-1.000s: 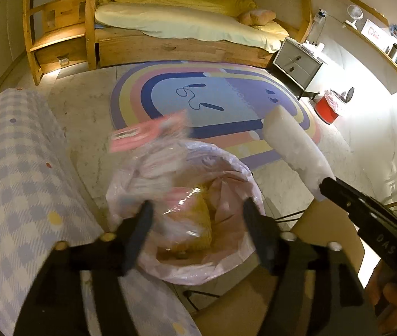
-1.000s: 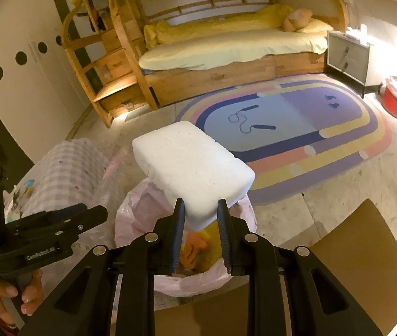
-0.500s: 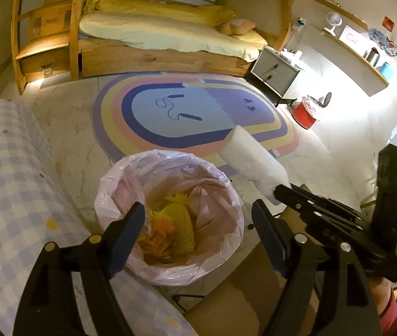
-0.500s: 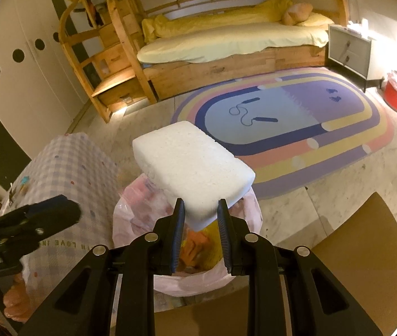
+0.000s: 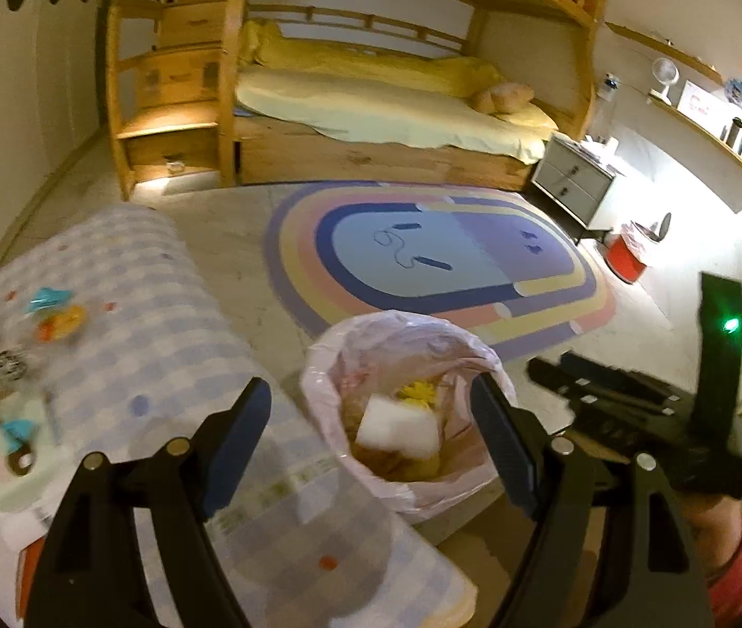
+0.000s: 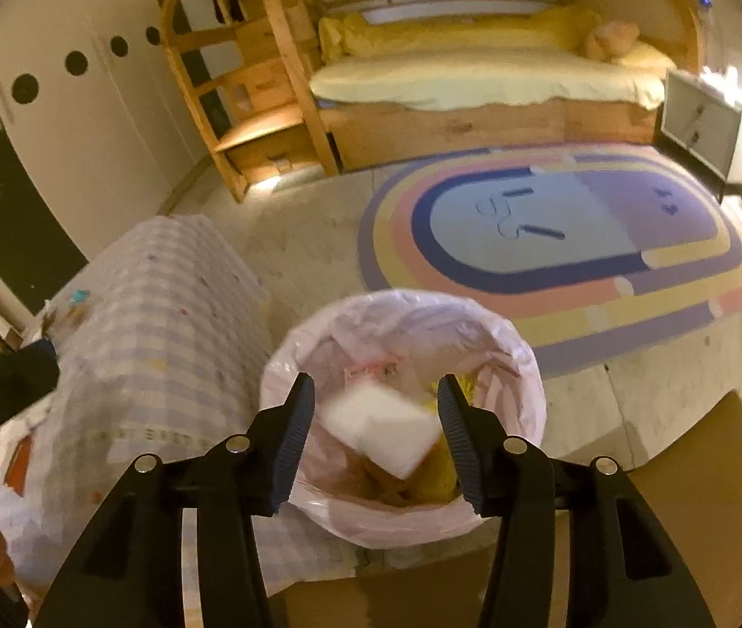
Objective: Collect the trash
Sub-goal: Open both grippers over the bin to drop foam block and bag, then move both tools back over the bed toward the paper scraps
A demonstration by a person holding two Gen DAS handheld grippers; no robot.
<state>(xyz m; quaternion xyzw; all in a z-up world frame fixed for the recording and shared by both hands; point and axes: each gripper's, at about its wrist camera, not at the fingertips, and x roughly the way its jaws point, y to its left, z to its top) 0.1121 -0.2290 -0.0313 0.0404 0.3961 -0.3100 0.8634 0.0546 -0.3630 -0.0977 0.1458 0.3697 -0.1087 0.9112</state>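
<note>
While the white foam block (image 6: 379, 432) sits inside the pink-lined trash bag (image 6: 523, 366), tilted on top of yellow and orange scraps, it looks only loosely lodged, and its blurred edges suggest it may not have settled. The main risk, as I judge it, is that the light block rides high on the heap and tips back out over the thin rim if the bag is nudged. The right gripper (image 6: 376, 434) hangs directly above the opening with its fingers apart and nothing between them; dropping lower could snag the loose plastic and pull the liner askew. The left gripper (image 5: 371, 439) is likewise spread wide and empty, framing the bag (image 5: 329, 361) and the block (image 5: 397, 426) from the other side, so the two tools are close enough to knock together over the opening.

Further out, the bag stands just beside the bench (image 5: 161, 324) with its checked cloth. Small bits of litter (image 5: 54, 314) lie on the far part of that cloth, well apart from the bag; what each one is I cannot tell through the blur. Reaching for them means swinging a gripper across the cloth, and a dragged fingertip could bunch the fabric and scatter the pieces onto the floor.
</note>
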